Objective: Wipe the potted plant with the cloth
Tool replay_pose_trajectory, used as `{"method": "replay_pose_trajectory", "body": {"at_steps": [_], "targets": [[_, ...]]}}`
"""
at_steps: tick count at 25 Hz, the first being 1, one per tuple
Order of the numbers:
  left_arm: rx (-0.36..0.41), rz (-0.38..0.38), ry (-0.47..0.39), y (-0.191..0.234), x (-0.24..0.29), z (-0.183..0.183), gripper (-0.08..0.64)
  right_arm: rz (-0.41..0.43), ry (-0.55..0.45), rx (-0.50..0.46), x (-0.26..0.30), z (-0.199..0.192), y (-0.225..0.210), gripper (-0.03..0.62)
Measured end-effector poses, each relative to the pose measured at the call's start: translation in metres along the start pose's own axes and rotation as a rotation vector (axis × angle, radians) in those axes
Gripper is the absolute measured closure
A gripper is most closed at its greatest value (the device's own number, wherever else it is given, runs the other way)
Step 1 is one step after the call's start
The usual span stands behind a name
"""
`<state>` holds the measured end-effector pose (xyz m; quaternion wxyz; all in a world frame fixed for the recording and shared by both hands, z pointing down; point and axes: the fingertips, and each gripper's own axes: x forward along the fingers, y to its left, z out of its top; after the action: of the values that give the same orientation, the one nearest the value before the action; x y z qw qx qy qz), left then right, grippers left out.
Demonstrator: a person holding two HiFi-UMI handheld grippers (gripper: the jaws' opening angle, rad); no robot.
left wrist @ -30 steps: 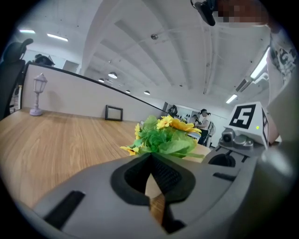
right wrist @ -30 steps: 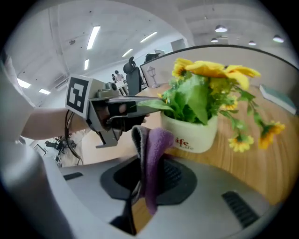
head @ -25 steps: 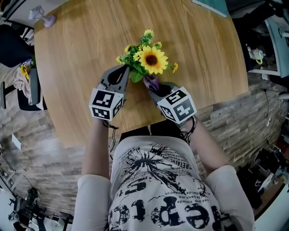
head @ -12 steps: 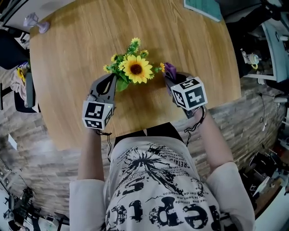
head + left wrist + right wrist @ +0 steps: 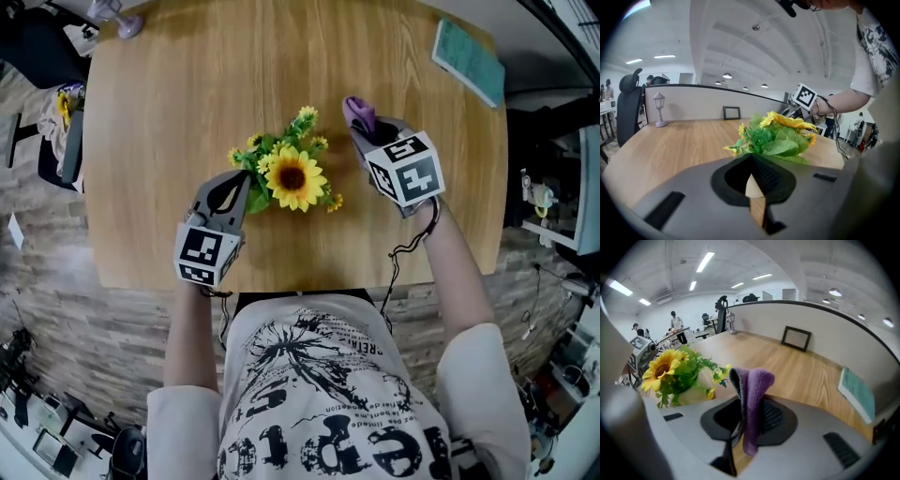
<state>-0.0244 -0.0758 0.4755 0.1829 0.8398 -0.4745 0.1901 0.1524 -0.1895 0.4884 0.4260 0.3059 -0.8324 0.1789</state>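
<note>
Two firm grips: left gripper (image 5: 241, 180) on the potted plant (image 5: 292, 176), right gripper (image 5: 364, 129) on the cloth (image 5: 357, 112), just right of it.

Head view steeply down over table (image 5: 187, 84), gripper views low, sharing potted plant (image 5: 291, 178) from opposite sides

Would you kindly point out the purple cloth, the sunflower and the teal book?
purple cloth (image 5: 753, 392), right gripper view, on its folded top.
sunflower (image 5: 292, 176), head view, on its dark centre.
teal book (image 5: 469, 64), head view, on its cover's middle.
</note>
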Motion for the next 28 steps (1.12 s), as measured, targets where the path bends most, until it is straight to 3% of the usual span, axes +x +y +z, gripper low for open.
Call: {"method": "replay_pose_trajectory", "body": {"at_steps": [5,14,21,28], "targets": [[-0.047,0.061,-0.026,0.002,-0.002,0.001,0.557,0.047,-0.025,-0.158,0.027,0.053,-0.005,0.508],[-0.095,0.101,-0.046,0.002,-0.003,0.004,0.558,0.276,-0.013,-0.504,0.070,0.122,0.051,0.509],[-0.091,0.126,-0.050,0.003,-0.003,0.005,0.557,0.494,0.098,-0.714,0.091,0.110,0.114,0.509],[-0.160,0.162,-0.063,0.006,-0.001,0.006,0.558,0.688,0.233,-0.886,0.095,0.073,0.145,0.511]]}}
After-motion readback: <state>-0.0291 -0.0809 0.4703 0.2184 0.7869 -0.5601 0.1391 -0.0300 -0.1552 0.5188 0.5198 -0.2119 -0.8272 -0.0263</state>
